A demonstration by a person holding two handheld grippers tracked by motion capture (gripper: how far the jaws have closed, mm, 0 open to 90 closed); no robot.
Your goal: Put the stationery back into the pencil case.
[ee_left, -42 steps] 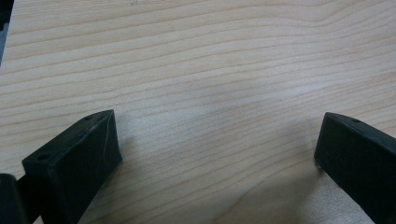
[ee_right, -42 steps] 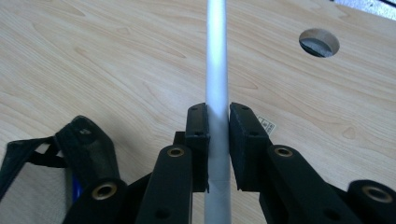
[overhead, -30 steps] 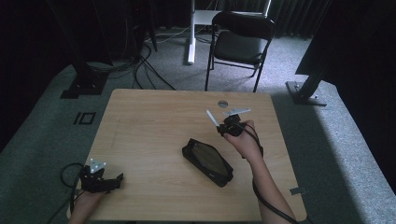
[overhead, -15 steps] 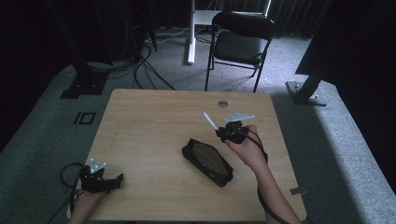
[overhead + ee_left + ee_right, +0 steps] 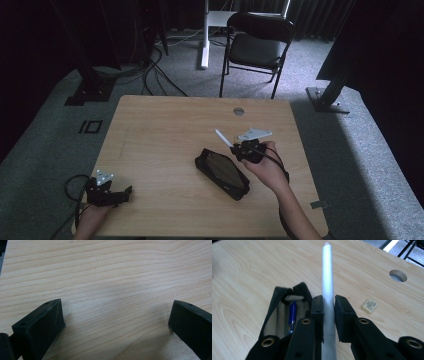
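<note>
My right gripper (image 5: 235, 148) (image 5: 328, 305) is shut on a white pen (image 5: 223, 138) (image 5: 328, 282), which sticks up and away between its jaws. It hangs just right of a black pencil case (image 5: 222, 172) (image 5: 285, 312) that lies open on the wooden table (image 5: 160, 140). Inside the case lies a blue pen (image 5: 292, 316). My left gripper (image 5: 112, 194) rests at the table's near left corner, its jaws wide apart over bare wood with nothing between them.
A small white eraser (image 5: 369, 305) lies on the table beyond the right gripper, near a round cable hole (image 5: 238, 111) (image 5: 398, 275). A black folding chair (image 5: 257, 47) stands behind the table. Cables trail on the floor at the far left.
The right hand has drifted left and nearer with the white pen, closer to the pencil case. The left hand has stayed where it was.
</note>
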